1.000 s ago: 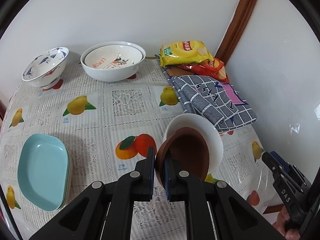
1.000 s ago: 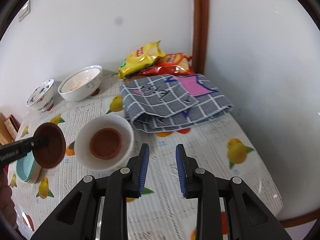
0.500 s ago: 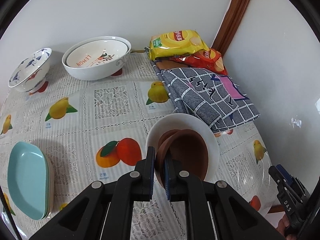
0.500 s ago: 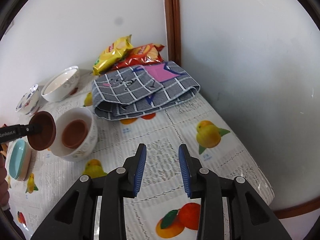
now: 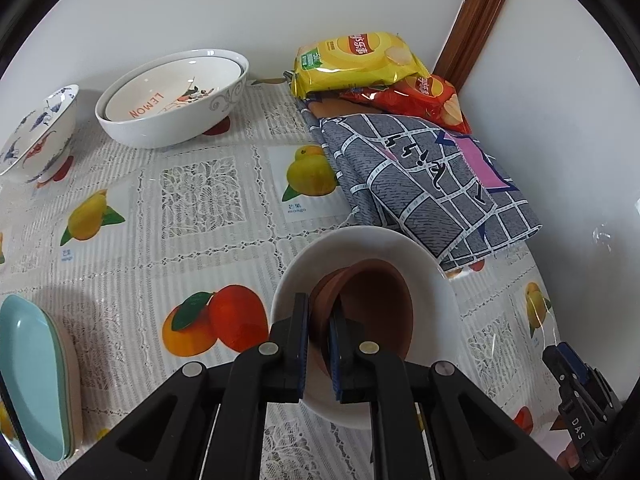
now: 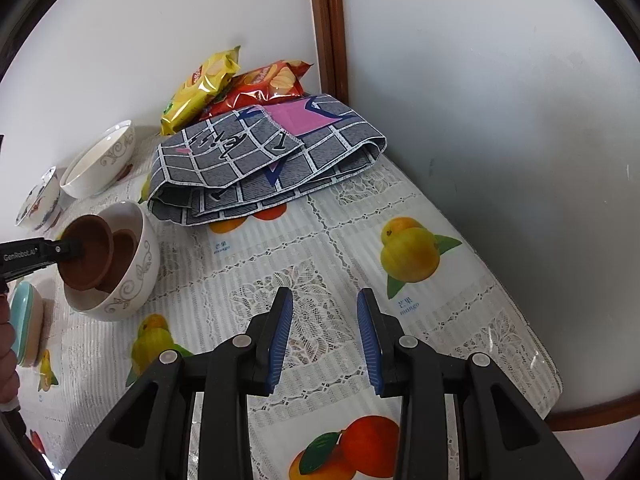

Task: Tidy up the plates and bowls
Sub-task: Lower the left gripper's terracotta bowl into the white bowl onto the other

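Left edge of the desk [image 5: 208, 216]: stacked teal plates [image 5: 32, 376]. Behind them stand a blue-patterned bowl [image 5: 36, 136] and two nested white bowls [image 5: 172, 100].

Centre: the left claw [image 5: 318, 344] is clamped on the rim of a brown bowl [image 5: 372, 308], tilted, partly inside the white scroll-pattern bowl [image 6: 132, 280], where a second brown bowl [image 6: 128, 256] already sits.

Step in hand, judged: nesting the held brown bowl into its twin.

Next move calls for levelling the bowl and lowering until it seats, then releasing; the tilted rim could catch the white wall.

Right: the right claw [image 6: 324, 340] is partly open and empty, above bare tablecloth, well apart from the bowls.
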